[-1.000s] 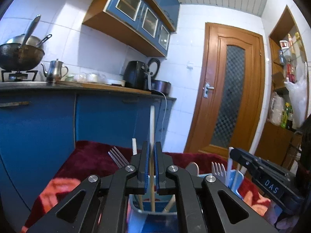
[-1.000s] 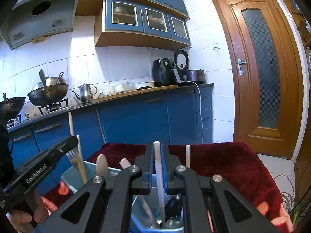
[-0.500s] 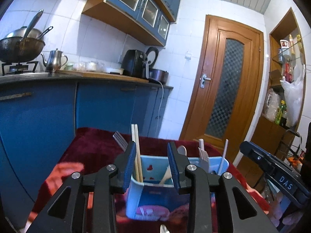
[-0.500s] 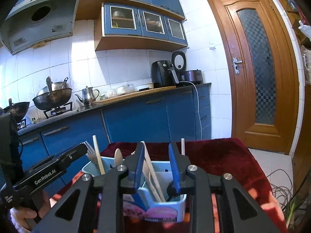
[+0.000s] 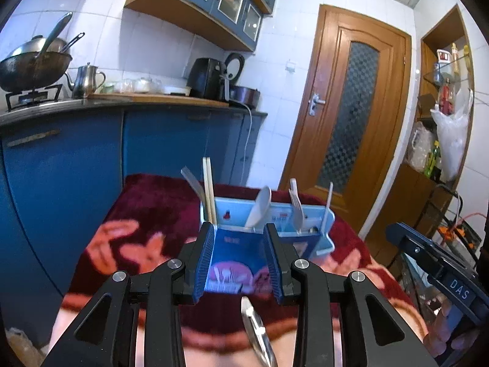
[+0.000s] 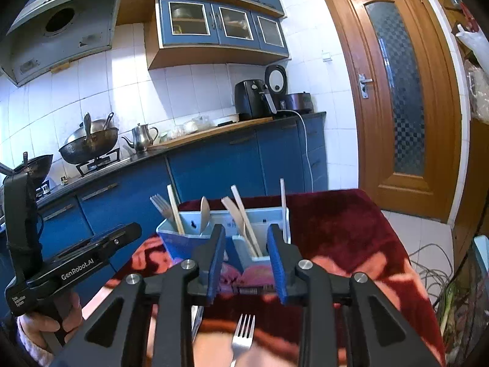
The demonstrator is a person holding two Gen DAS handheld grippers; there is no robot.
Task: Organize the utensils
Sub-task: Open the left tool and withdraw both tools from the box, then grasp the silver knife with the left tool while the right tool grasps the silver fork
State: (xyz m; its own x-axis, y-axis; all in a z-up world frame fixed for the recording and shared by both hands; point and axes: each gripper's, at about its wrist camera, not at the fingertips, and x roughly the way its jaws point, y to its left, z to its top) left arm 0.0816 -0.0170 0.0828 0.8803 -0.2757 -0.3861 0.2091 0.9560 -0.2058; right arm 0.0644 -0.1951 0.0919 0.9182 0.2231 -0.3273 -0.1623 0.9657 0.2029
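So in the left wrist view, the left gripper [image 5: 238, 263] has its jaws parted a moderate way with nothing between the pads, and the blue utensil holder [image 5: 235, 253] sits on the dark red tablecloth [image 5: 146, 211] just past the fingertips. It's packed already: chopsticks [image 5: 208, 189] at about 11 o'clock of the holder, a white spoon [image 5: 259, 206] near 12, a white fork [image 5: 297, 208] around 1. A metal utensil [image 5: 255, 330], I can't tell which kind, lies loose at 6 o'clock below the jaws, so that's probably next. My worry: it lies flat on soft cloth, so a shallow grab could pinch fabric and slide off the metal. The right-hand tool [image 5: 440, 272] is at 4 o'clock, near enough to bump if both go in together. Over to the right wrist view: the right gripper [image 6: 246, 260] is in the middle of opening, nothing between its pads either, holder straight ahead at 12. A metal fork [image 6: 243, 333] lies at 6 o'clock on the cloth, tines toward the holder. Risk here is the tall white sticks [image 6: 244, 220] leaning across the near compartment; drop the fork in carelessly and it catches them or tips the light holder. The left tool and the hand [image 6: 45, 321] gripping it are at 8 o'clock. The counter and wok [image 6: 88, 143] are well apart, no issue.
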